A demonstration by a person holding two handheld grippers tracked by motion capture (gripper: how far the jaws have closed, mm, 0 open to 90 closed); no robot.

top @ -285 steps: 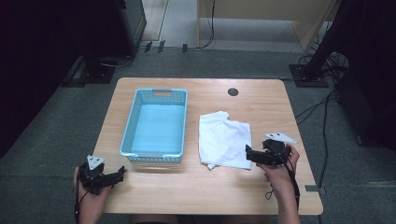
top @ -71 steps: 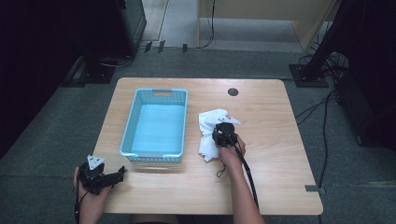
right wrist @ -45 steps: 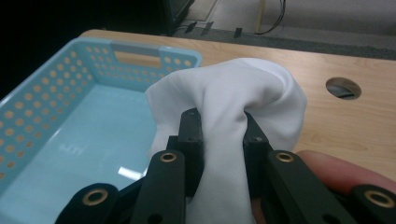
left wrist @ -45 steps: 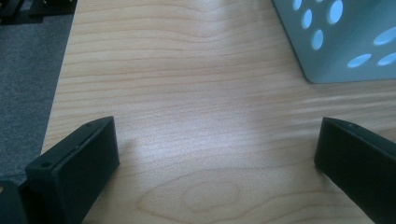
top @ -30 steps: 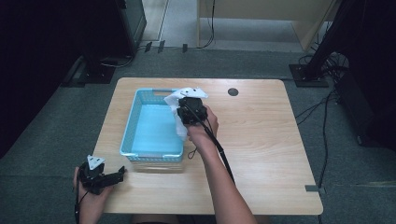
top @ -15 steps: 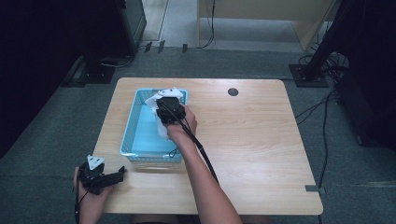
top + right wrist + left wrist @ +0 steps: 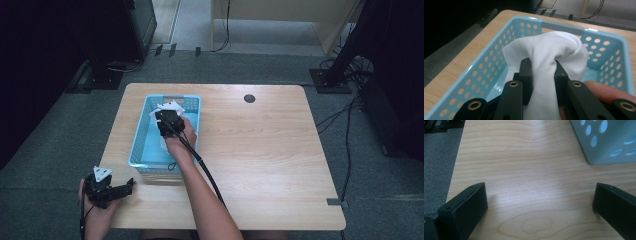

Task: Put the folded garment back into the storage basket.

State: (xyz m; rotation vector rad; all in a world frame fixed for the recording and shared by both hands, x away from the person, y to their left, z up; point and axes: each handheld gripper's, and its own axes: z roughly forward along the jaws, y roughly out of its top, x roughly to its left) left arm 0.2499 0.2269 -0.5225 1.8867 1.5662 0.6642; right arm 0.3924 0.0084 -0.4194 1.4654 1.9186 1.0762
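Right gripper (image 7: 541,75) clamped on cloth (image 7: 549,52), over basket (image 7: 499,55). Lower until cloth settles inside, then release. Left gripper (image 7: 539,202) open, idle.

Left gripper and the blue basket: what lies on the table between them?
Nothing; in the left gripper view, bare wood runs from the open left gripper to the blue basket corner.

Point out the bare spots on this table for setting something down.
Free: the whole right half of the table, beyond the blue basket. Crowded: the basket, where the right tool holds the white cloth, and the near-left corner by the left tool.
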